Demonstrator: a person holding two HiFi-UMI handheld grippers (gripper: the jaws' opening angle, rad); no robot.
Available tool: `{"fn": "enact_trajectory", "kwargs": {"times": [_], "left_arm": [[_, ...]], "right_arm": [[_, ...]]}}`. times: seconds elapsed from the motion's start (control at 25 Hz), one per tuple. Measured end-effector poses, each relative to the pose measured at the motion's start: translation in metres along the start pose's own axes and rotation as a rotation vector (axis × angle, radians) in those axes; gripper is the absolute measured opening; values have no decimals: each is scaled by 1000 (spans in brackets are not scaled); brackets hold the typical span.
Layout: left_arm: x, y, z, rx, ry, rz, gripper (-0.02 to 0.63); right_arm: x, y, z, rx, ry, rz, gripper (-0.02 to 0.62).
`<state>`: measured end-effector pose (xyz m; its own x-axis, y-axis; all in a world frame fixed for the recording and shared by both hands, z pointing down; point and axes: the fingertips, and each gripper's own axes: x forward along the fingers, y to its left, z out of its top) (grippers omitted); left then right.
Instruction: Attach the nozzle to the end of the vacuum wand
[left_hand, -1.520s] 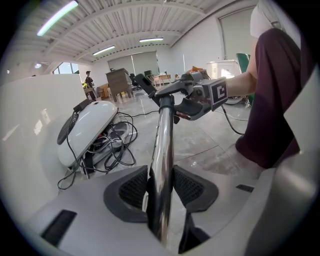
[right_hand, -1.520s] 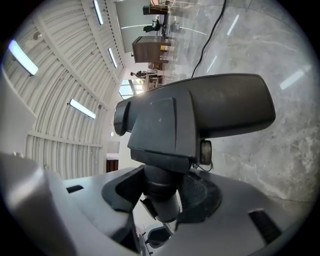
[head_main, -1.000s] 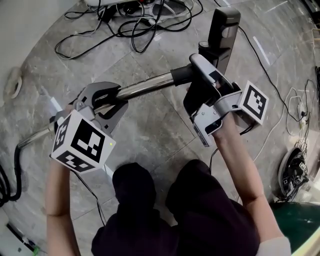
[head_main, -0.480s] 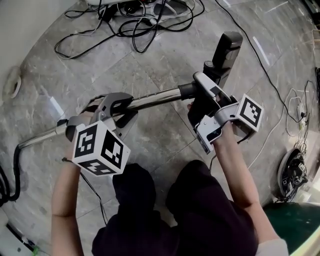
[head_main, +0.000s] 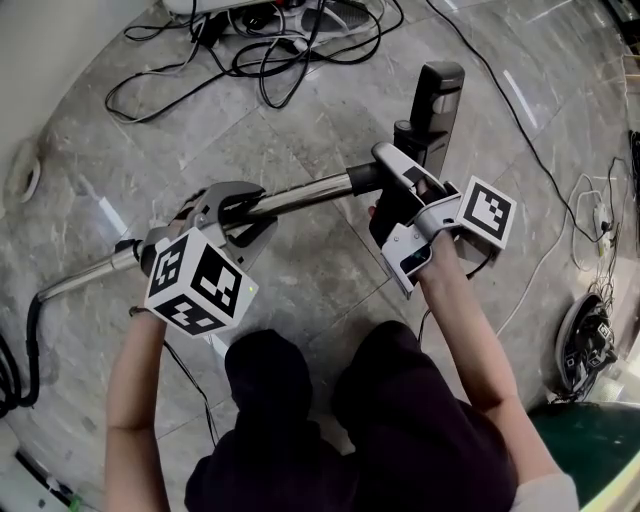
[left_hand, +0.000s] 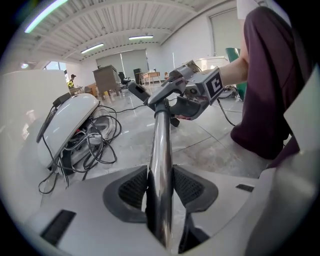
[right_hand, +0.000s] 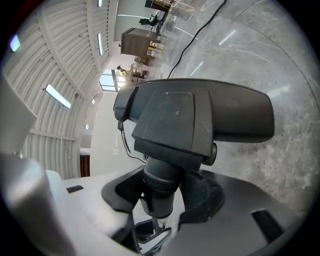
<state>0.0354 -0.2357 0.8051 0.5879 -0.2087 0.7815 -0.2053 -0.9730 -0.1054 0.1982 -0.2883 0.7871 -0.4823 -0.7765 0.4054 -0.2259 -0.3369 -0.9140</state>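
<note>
1. The left tongs (left_hand: 160, 187) are clamped on the chrome vacuum wand (head_main: 300, 192), with the pads tight on both sides of the tube, about mid-length.
2. The right tongs (right_hand: 162, 192) are gripping the dark nozzle (head_main: 432, 95) by its round neck, and the head sticks out past the jaws.
3. The nozzle neck sits right at the wand's black end, and both are held up over the grey floor (head_main: 300, 300). Can't tell if it's fully seated.
4. The wand's other end slopes down to a black hose (head_main: 25, 340) by the floor's left edge, and there are cables (head_main: 280, 40) heaped along the top edge.
</note>
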Motion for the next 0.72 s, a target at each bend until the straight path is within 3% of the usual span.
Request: {"fn": "enact_trajectory", "kwargs": {"times": [0.16, 0.32, 0.56, 0.72], "left_arm": [[0, 12, -1, -3, -11, 77, 178], [-3, 23, -3, -9, -24, 108, 313], [-14, 38, 2, -117, -74, 128, 321], [-12, 36, 1, -129, -64, 139, 321]], "right_arm": [[5, 6, 0, 2, 45, 46, 225], [3, 10, 8, -4, 17, 89, 296], [-4, -2, 11, -11, 24, 70, 316], [-4, -7, 7, -13, 48, 67, 316]]}}
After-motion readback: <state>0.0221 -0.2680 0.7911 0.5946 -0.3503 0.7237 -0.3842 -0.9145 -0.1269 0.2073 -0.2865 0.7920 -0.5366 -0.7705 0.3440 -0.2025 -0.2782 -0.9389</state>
